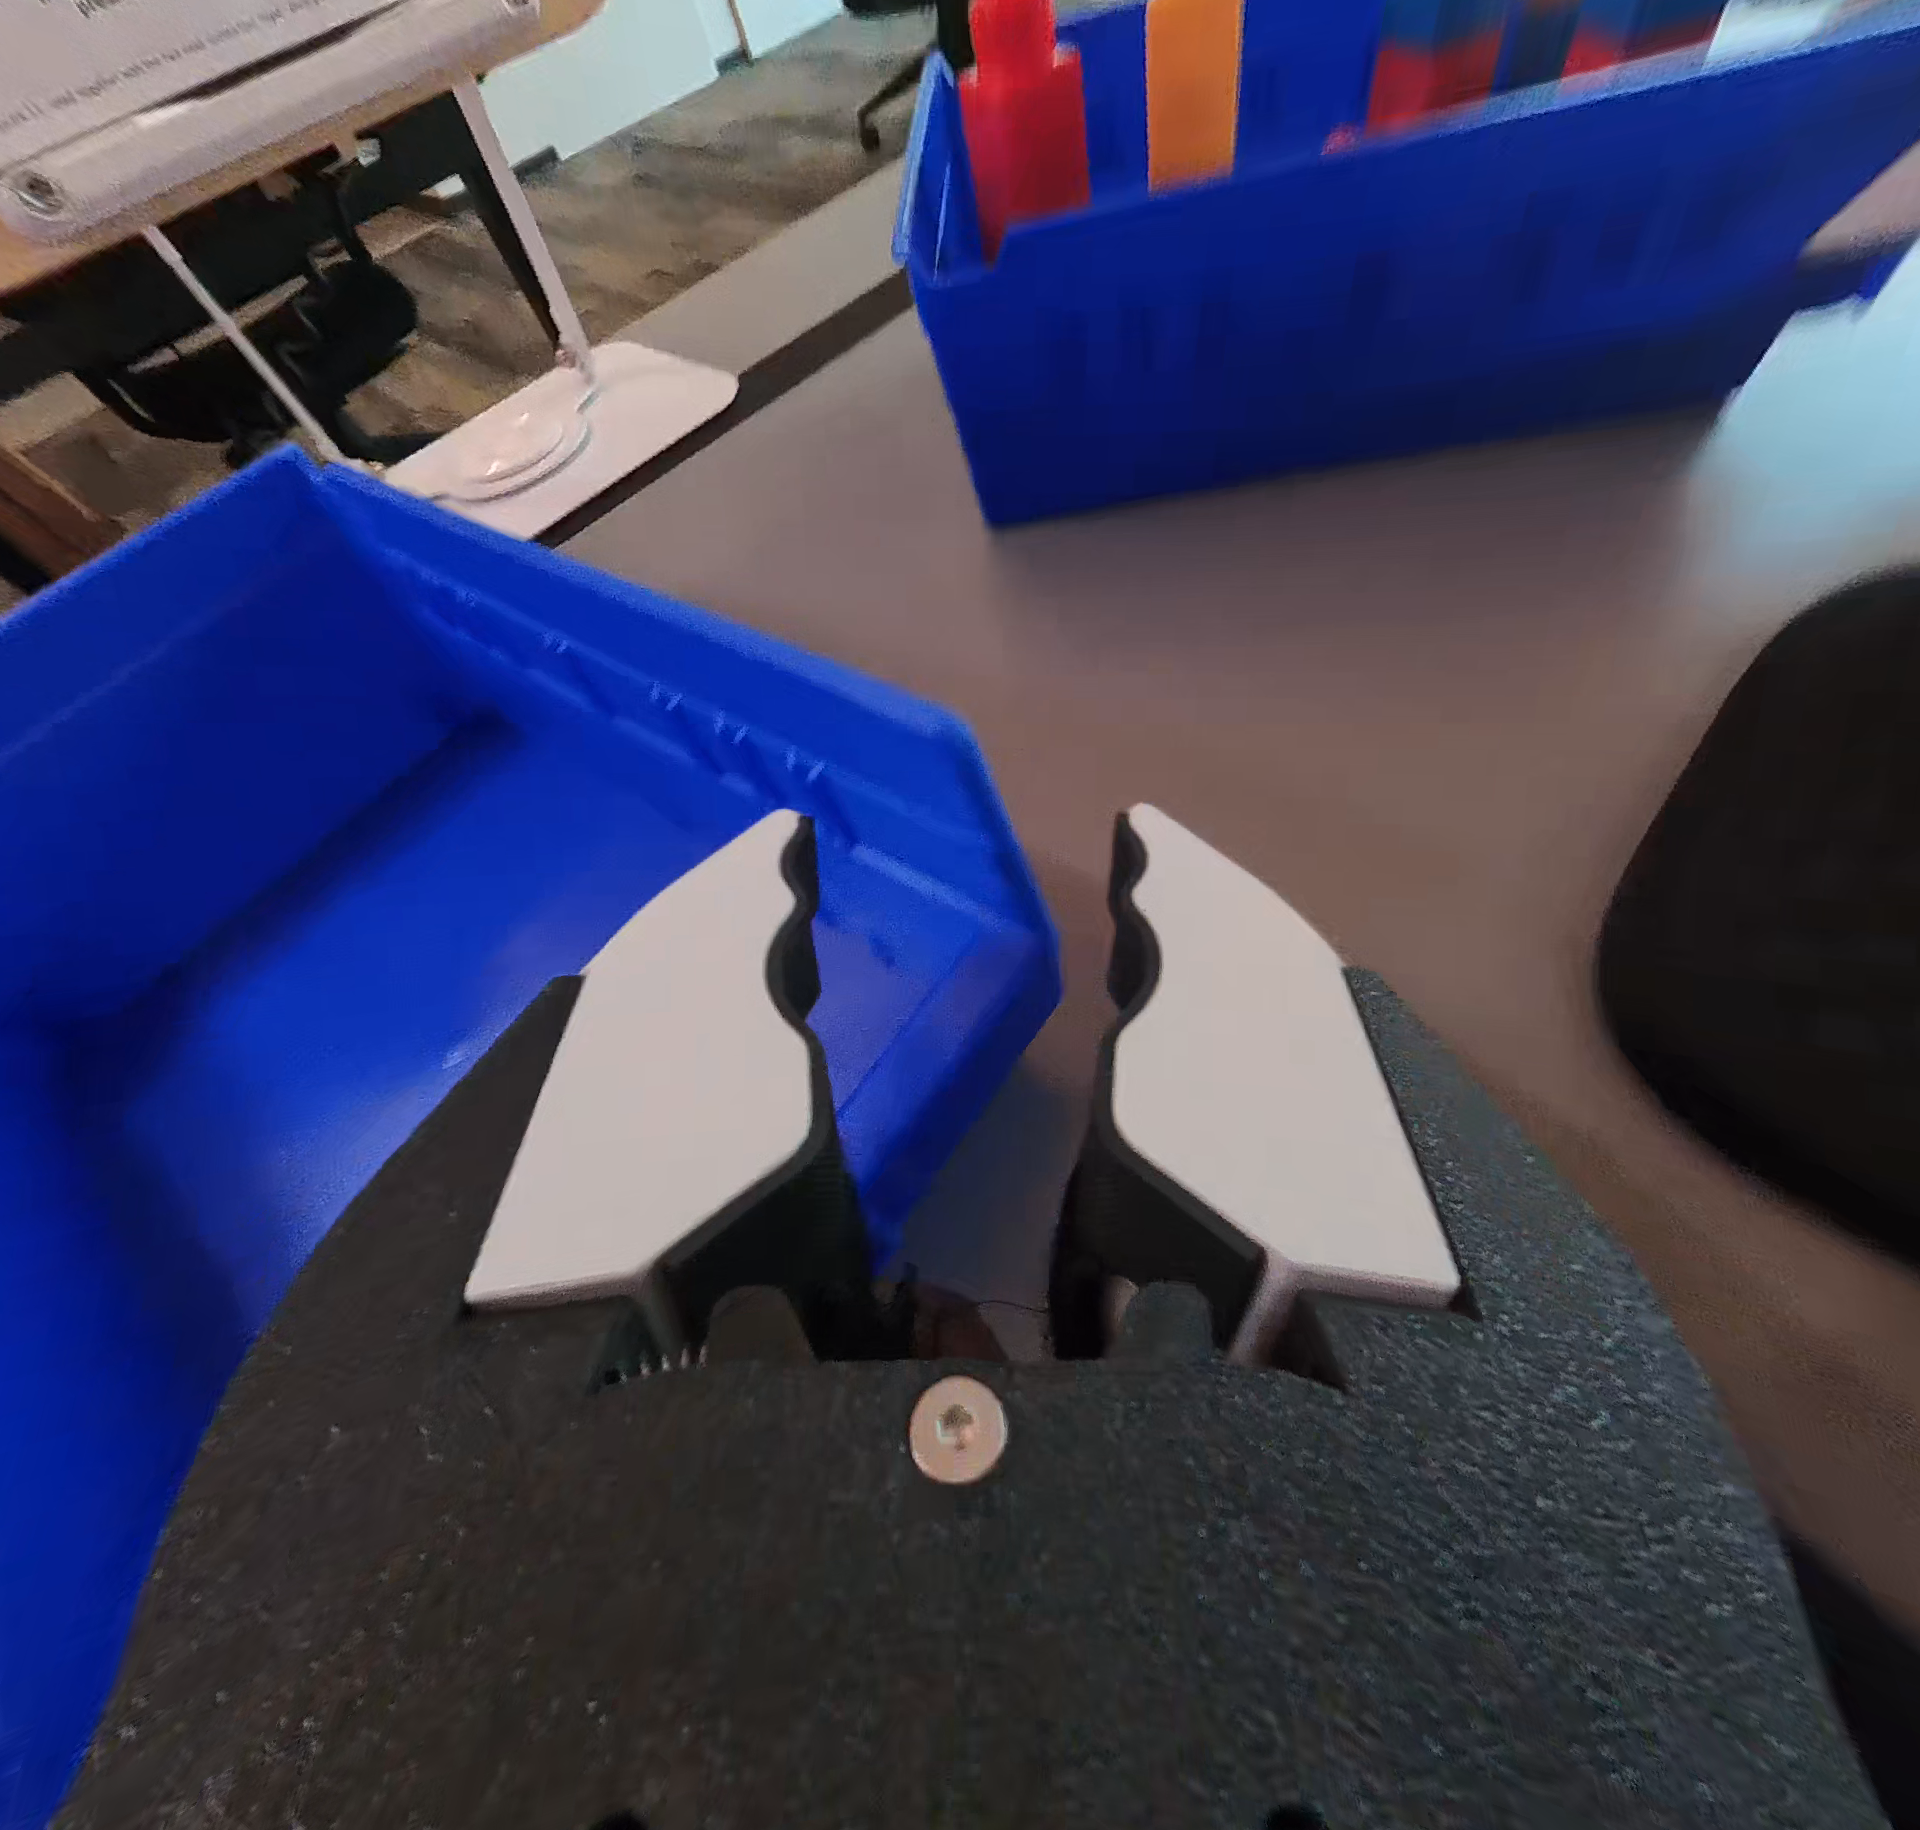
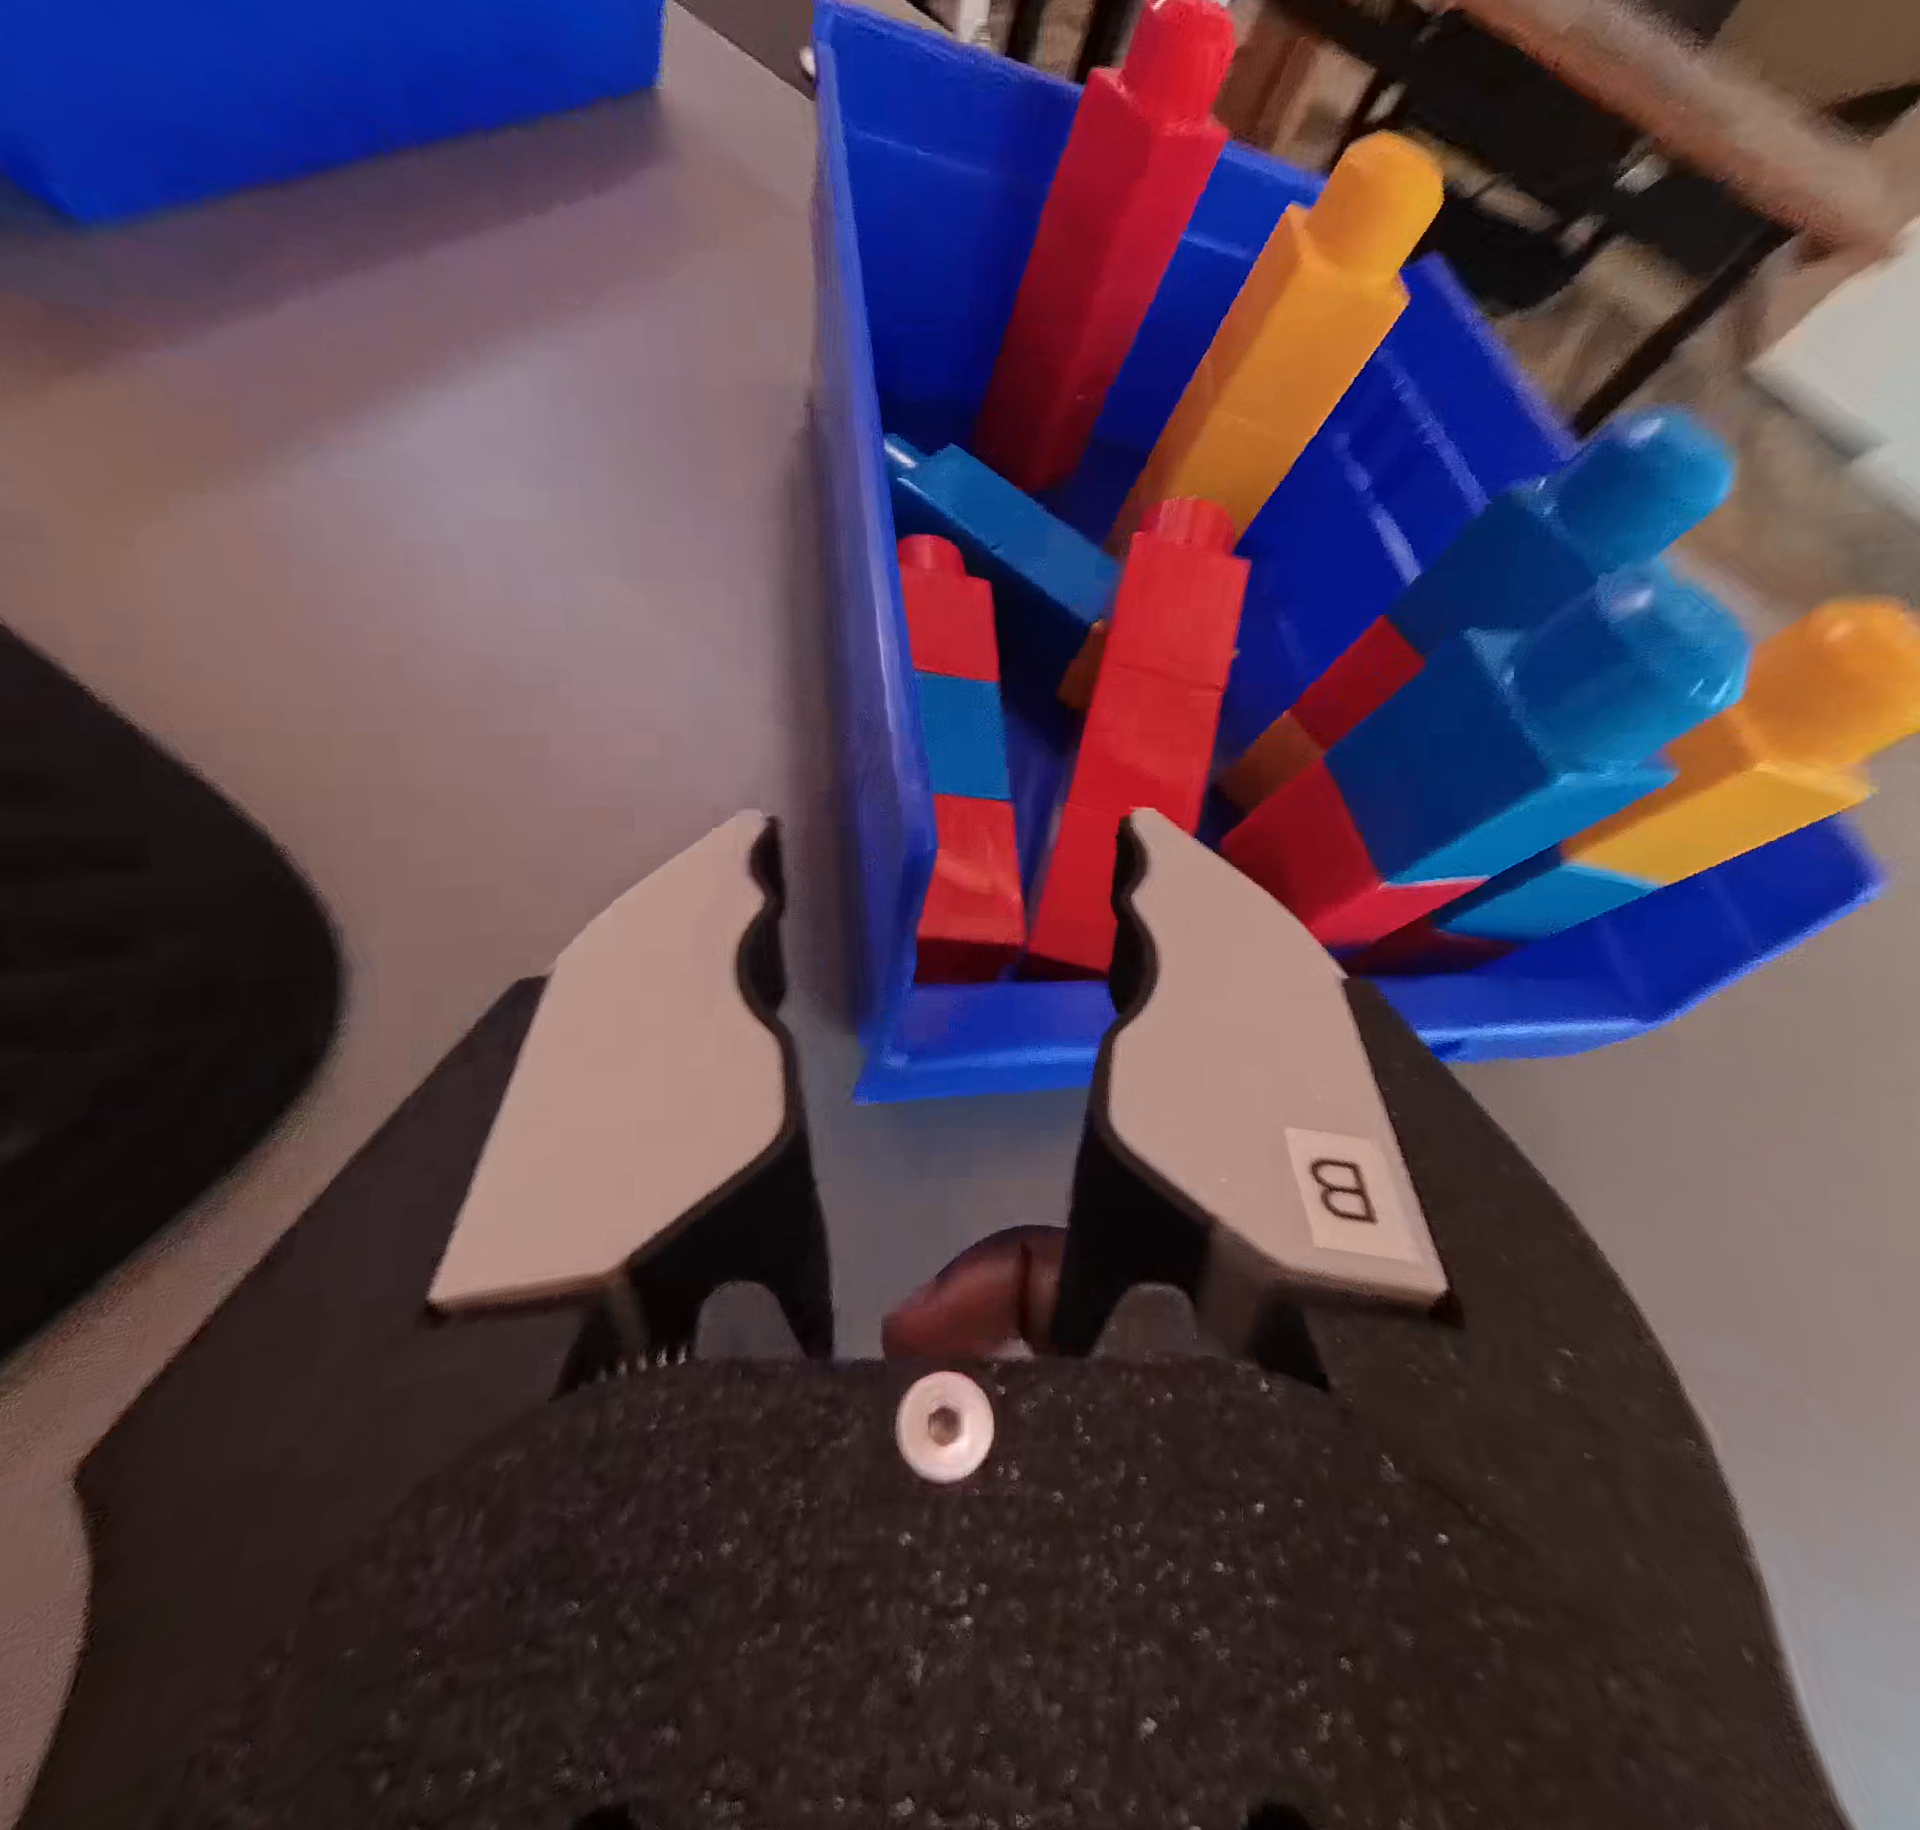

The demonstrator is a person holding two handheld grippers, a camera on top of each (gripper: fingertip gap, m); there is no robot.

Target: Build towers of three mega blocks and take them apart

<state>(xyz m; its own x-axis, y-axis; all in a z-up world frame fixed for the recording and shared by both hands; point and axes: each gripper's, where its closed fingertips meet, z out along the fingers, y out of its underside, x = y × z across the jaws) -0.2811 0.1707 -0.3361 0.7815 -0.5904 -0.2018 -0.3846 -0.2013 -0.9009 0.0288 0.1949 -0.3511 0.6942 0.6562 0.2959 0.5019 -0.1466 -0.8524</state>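
Note:
A blue bin (image 2: 873,637) holds several block towers: a tall red tower (image 2: 1101,242), an orange tower (image 2: 1288,326), a shorter red tower (image 2: 1153,731), a red-blue-red tower (image 2: 961,762) and blue and orange ones at the right. My right gripper (image 2: 945,845) is open and empty, just above the bin's near-left corner. My left gripper (image 1: 961,835) is open and empty, over the right wall of an empty blue bin (image 1: 364,845). The bin of towers (image 1: 1351,326) shows far off in the left wrist view.
The bins stand on a grey table (image 1: 1299,689). A black rounded object (image 1: 1787,897) lies at the right of the left wrist view and at the left of the right wrist view (image 2: 135,949). A sign stand (image 1: 540,430) sits at the table's far edge. The tips of one gripper are about 30 centimeters away from the tips of the other.

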